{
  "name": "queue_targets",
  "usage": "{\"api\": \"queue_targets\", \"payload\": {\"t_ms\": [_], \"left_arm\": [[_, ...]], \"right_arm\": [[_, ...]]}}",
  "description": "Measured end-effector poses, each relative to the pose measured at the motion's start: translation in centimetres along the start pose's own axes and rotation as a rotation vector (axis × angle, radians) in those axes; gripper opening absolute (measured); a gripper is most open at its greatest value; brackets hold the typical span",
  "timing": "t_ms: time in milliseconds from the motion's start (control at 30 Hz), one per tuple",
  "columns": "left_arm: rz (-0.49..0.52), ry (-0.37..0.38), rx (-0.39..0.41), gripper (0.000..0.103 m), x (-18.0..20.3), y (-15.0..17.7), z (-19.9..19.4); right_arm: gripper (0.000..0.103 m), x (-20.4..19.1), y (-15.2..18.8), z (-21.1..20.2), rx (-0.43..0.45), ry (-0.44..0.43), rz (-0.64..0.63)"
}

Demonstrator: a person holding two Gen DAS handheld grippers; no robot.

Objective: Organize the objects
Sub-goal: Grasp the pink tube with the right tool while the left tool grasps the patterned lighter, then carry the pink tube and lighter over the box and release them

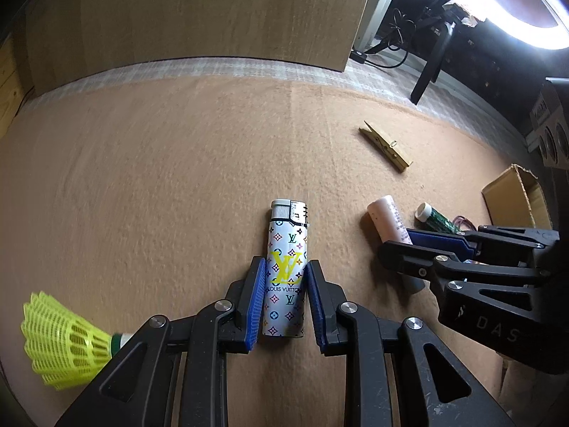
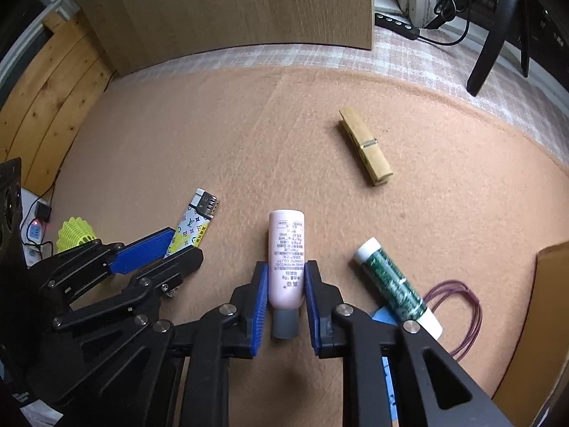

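A: Tan felt mat (image 1: 142,195) covers the desk; a pale checked cloth (image 1: 199,67) shows past its far edge, and a wooden panel (image 1: 199,14) stands behind that. Where is the lighter?

B: The patterned lighter (image 1: 285,274) lies flat on the mat, metal cap pointing away. The left hand-held gripper (image 1: 286,295) has it between its blue pads (image 1: 256,302), both pressed to its sides: gripping the lighter.

A: And the right one?

B: The right hand-held gripper (image 2: 283,295) is clamped on the pink tube (image 2: 286,259), which lies on the mat with its grey cap toward the camera. Pads touch both flanks.

A: Neighbours?

B: A green tube with white ends (image 2: 394,284) lies tilted just right of the pink tube, beside a loop of purple wire (image 2: 466,313). A wooden clothespin (image 2: 366,146) sits farther out on the mat, well apart from both grips. A yellow shuttlecock (image 1: 64,341) lies at the near left, beside the left gripper's frame. A cardboard box (image 1: 512,195) stands open at the right edge.

A: Do the two grippers touch?

B: Cannot tell; they are side by side, close.
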State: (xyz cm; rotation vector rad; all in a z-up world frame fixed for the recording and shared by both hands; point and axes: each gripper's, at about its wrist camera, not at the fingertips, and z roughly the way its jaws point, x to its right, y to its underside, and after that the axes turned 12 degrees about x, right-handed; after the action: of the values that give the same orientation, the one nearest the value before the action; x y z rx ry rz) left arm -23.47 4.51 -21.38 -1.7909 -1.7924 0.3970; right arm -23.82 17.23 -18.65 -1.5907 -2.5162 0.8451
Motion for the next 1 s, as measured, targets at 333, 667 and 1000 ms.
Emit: {"api": "queue_targets", "payload": {"t_ms": [333, 667, 1000], "left_arm": [[-0.092, 0.051, -0.007, 0.025, -1.2, 2.8, -2.4], [-0.108, 0.097, 0.028, 0.025, -0.3, 4.7, -6.2], [-0.027, 0.195, 0.082, 0.025, 6.6, 2.6, -8.4]], "right_arm": [[0.018, 0.5, 2.8, -4.4, 0.045, -0.063, 0.063], [0.018, 3.4, 7.2, -12.2, 0.155, -0.089, 0.173], [0.018, 10.4, 12.2, -18.9, 0.241, 0.041, 0.289]]}}
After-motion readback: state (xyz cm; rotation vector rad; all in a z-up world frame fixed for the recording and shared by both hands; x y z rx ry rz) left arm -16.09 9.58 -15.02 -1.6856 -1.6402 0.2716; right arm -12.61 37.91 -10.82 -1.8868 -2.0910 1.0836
